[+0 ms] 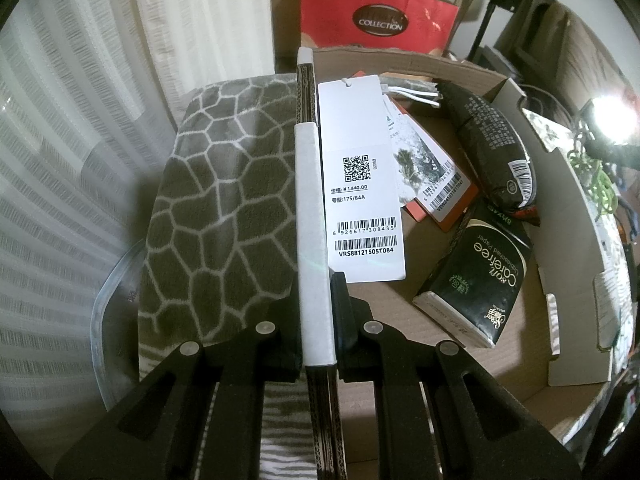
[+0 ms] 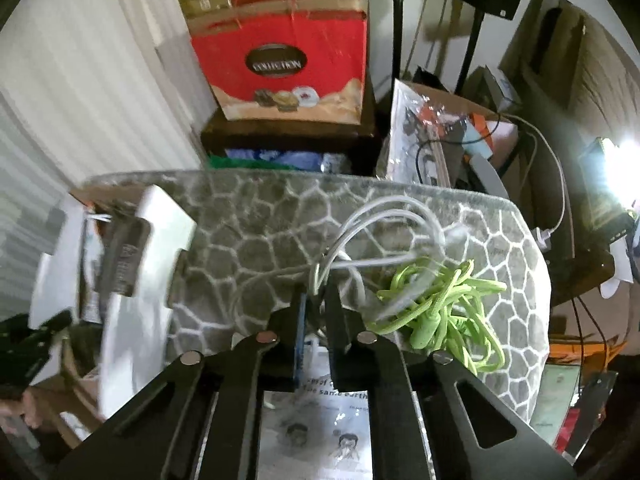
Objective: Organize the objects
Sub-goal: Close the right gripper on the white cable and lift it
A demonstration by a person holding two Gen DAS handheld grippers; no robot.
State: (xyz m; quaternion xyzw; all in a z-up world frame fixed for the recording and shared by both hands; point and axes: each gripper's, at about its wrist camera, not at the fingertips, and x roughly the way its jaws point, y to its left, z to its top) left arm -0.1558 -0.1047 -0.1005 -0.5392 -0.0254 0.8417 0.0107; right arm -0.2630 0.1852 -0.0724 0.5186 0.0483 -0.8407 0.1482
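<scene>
My left gripper (image 1: pixel 318 280) is shut on the taped wall of a cardboard box (image 1: pixel 310 216), gripping its rim. Inside the box lie white clothing tags (image 1: pixel 362 184), a black tissue pack (image 1: pixel 476 276) and a dark snack bag (image 1: pixel 492 148). My right gripper (image 2: pixel 316 304) is shut on a thin flat packet with a printed mask leaflet (image 2: pixel 316 428), held over the patterned mat (image 2: pixel 260 236). A white cable (image 2: pixel 384 236) and a green cord (image 2: pixel 444 312) lie tangled on the mat just beyond the right fingertips. The box (image 2: pixel 132 264) shows blurred at the left of the right wrist view.
The grey mat with a white cell pattern (image 1: pixel 224 184) covers the glass table (image 1: pixel 108 320) left of the box. A red gift bag (image 1: pixel 376 16) stands behind. Cluttered boxes and cables (image 2: pixel 460 136) sit at the back right, beside a bright lamp (image 2: pixel 624 176).
</scene>
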